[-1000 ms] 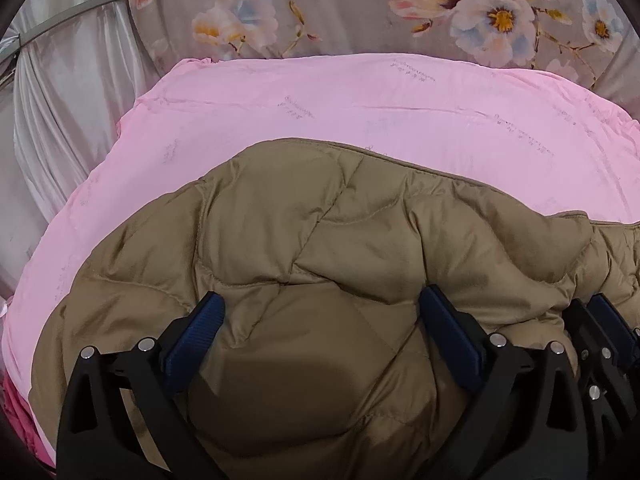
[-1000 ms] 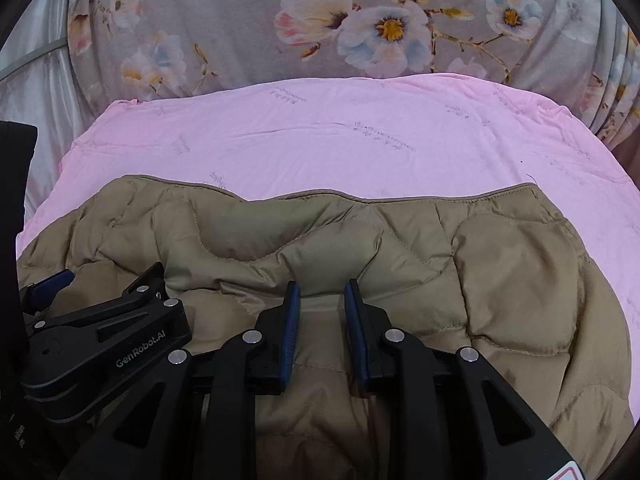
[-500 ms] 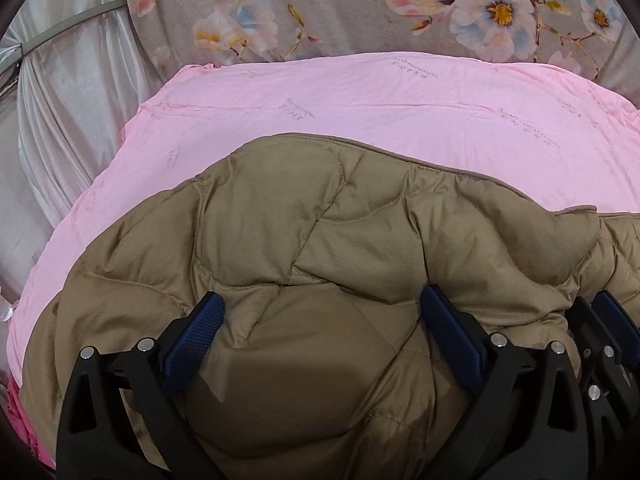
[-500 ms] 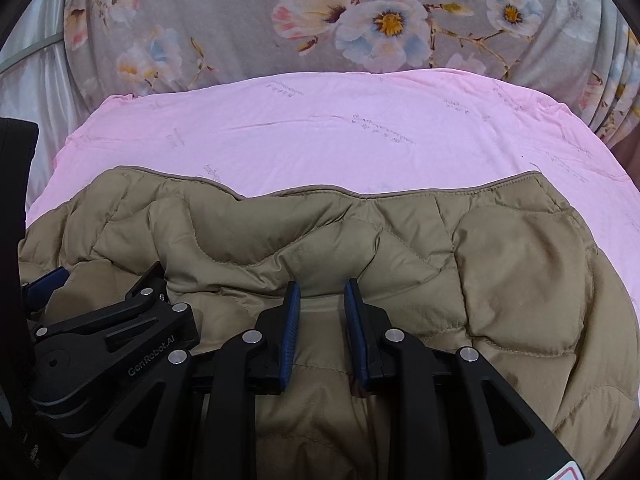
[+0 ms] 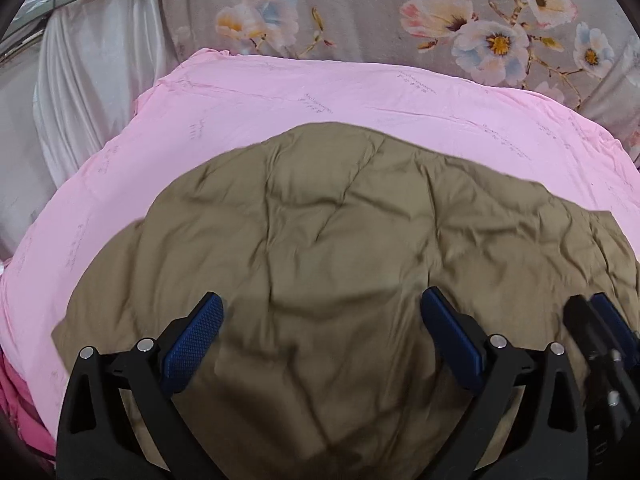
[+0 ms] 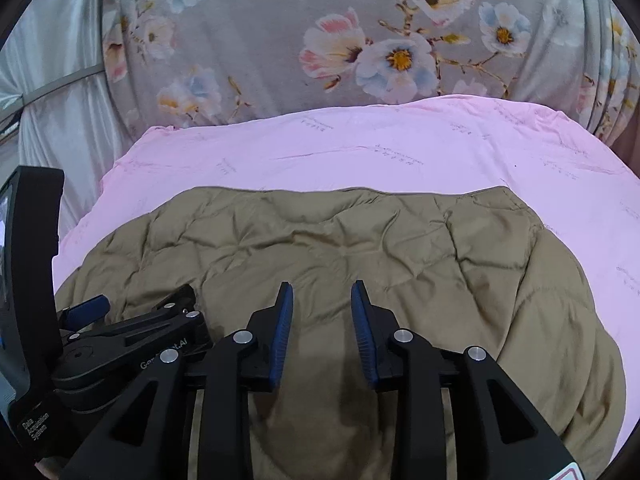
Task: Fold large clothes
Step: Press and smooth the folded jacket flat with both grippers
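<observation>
A big brown puffy jacket (image 5: 340, 240) is lying spread out on the pink sheet (image 5: 280, 96) of the bed, with its far edge lying well short of the flowery gray cloth (image 6: 280, 40) behind the bed. The left tool (image 5: 324, 320) is hanging over the near part of the jacket with its blue pads spread wide, pinching nothing. Just beside it, the right tool (image 6: 322, 308) is opening its pads, which are standing a little apart over the jacket and gripping none of it.
</observation>
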`<state>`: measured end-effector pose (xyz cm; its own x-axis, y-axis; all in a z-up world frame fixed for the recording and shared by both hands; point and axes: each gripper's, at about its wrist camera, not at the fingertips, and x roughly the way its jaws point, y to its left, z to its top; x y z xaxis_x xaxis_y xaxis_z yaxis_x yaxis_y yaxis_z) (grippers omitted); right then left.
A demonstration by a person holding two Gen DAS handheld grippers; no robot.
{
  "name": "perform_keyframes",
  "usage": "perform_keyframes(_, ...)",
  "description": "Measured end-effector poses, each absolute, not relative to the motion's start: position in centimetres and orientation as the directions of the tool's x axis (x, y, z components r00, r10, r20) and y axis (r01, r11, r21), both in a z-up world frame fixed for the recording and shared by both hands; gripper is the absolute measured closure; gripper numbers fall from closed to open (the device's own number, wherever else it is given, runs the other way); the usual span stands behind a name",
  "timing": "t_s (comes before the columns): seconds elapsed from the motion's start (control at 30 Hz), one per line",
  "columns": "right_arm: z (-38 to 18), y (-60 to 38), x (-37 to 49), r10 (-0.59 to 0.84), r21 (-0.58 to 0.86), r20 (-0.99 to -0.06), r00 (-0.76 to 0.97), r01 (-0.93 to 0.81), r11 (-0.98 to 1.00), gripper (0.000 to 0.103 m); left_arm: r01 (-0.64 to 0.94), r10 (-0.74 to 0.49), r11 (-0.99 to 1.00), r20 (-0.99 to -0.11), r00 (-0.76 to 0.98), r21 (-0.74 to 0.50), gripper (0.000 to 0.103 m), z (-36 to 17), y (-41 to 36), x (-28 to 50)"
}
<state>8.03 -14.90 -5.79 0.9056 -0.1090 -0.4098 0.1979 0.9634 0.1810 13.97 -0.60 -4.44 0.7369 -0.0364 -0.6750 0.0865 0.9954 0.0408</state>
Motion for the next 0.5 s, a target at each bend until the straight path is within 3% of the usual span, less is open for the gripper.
perform_keyframes(0.5, -9.0, -14.0, 8.2, -0.106, 0.188, -0.461, 0.881, 0.214, 0.959, 0.072, 0.052, 0.0, 0.997, -0.643, 0.766, 0.061, 0.005, -6.7, 0.0, 12.6)
